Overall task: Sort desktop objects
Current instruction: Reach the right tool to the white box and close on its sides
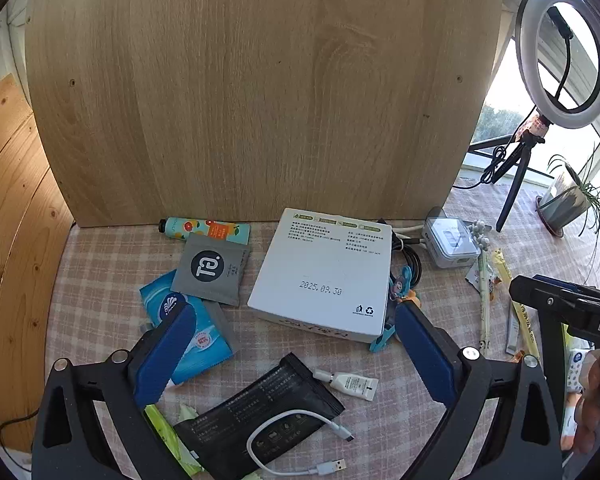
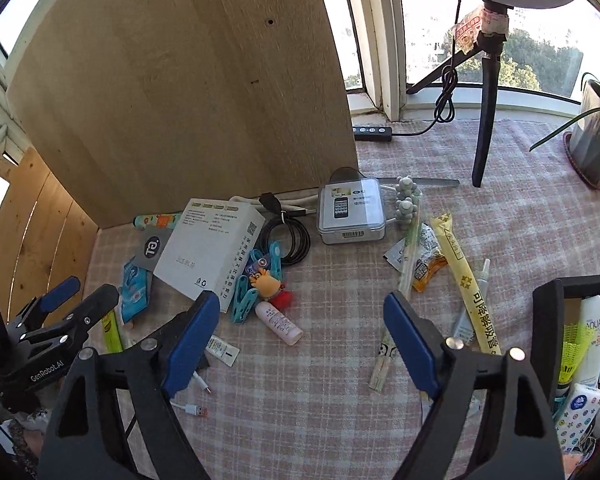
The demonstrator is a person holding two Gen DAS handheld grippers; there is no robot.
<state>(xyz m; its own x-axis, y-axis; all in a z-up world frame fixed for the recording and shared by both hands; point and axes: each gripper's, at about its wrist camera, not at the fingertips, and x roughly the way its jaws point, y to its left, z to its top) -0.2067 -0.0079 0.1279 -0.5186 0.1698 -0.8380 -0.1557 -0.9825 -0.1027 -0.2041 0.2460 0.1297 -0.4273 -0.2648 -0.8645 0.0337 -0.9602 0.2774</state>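
While both grippers hang spread and empty over the checked tablecloth [image 2: 300,420], the clutter lies unsorted.
The left gripper [image 1: 296,344] gapes above a black pouch [image 1: 260,408] with a white cable [image 1: 296,440] looped on it; the right gripper [image 2: 296,332] gapes near a small pink bottle [image 2: 279,322], whose long axis runs diagonally, cap end toward the white box [image 2: 208,252] (which sits near the back by the upright wooden board [image 2: 180,92]). A long yellow sachet [image 2: 466,276] lies lengthwise, front to back. At the right edge stands a black bin [image 2: 546,320] holding items. A ring-light tripod [image 2: 486,120] and potted plant [image 2: 592,140] stand by the window.
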